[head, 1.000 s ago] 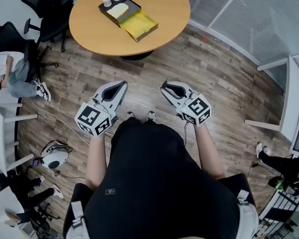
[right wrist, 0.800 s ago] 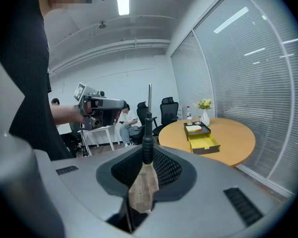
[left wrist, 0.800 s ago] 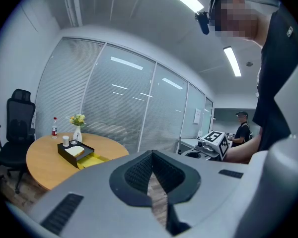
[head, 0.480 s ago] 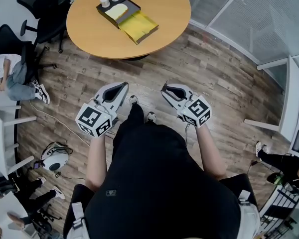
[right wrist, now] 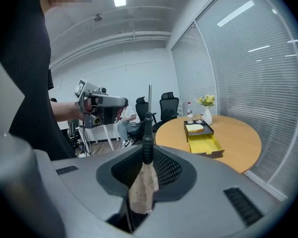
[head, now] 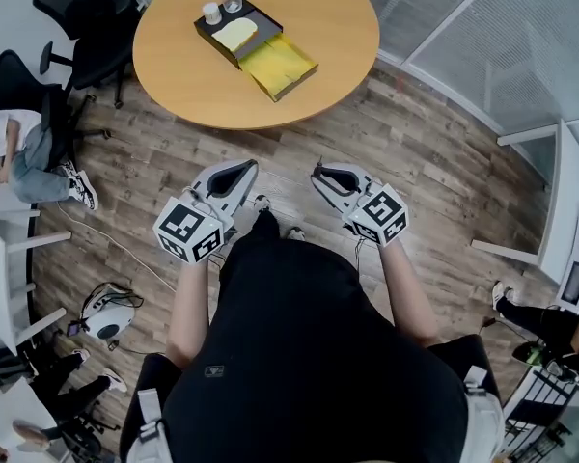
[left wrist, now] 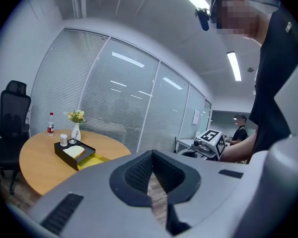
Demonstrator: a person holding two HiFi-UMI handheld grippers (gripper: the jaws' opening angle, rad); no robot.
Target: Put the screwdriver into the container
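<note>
First, from the head view: standing on the wooden floor point(head: 415, 162), well short of the round table point(head: 318, 56) at the far side. Left gripper point(head: 239, 169) and right gripper point(head: 320, 174) held out in front, side by side and apart, neither over the table. On the table, an open yellow container point(head: 275, 66) right against the near right end of a black tray point(head: 234, 35). Judged step: carrying toward the table, drop-off not yet begun. Get close to the table edge before lowering anything.

Next, from the left gripper view: shut at the tips, with nothing between. Aimed roughly at the table, with the container low on the left. Best held off to the left of the container, clear of the path, and ready to steady the container's wall if sliding looks likely.

Last, from the right gripper view: clamped on the screwdriver point(right wrist: 147, 138) by the dark handle, with the metal shaft standing up past the tips. Container ahead and to the right, open side up. Hold the clamp firm on the walk. Approach from the near side, bring the tool over the yellow interior, and tilt to lay the shaft along the longer side. Lower close to the bottom, and only then release. Likely risk: letting go high or crosswise, and bouncing the tool off the rim onto the table.
</note>
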